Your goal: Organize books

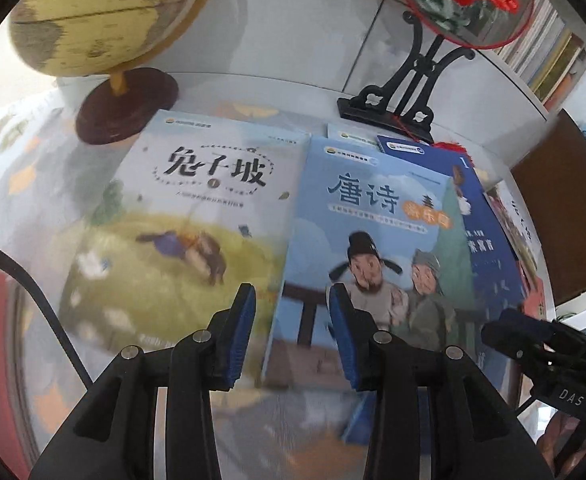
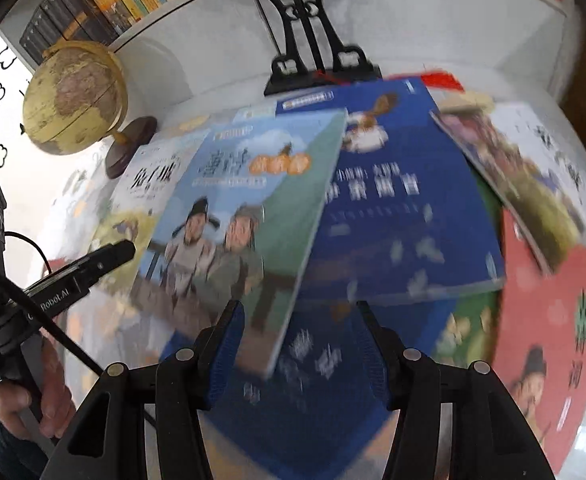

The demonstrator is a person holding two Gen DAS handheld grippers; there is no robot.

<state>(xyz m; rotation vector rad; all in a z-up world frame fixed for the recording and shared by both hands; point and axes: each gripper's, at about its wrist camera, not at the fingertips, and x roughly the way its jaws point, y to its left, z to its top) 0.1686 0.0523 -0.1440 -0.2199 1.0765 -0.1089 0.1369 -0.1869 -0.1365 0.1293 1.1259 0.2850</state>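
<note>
- The white tabletop (image 1: 253, 92) is shown strewn with books — none yet stacked squarely or shelved, so most of the organizing is judged to remain.
- The dark blue paperback (image 2: 405, 216) is overlapped by the light blue picture book with two robed figures (image 1: 373, 248); a pale book with a green meadow cover (image 1: 181, 232) lies just beside it, a red-covered book (image 2: 553, 320) at the right.
- The yellowed desk globe on a brown base (image 1: 105, 20) stands behind.
- The left gripper (image 1: 291, 320) is seen narrowly parted, empty, over the two covers' meeting edges.
- The right gripper (image 2: 299, 344) is held moderately parted — nothing gripped.
</note>
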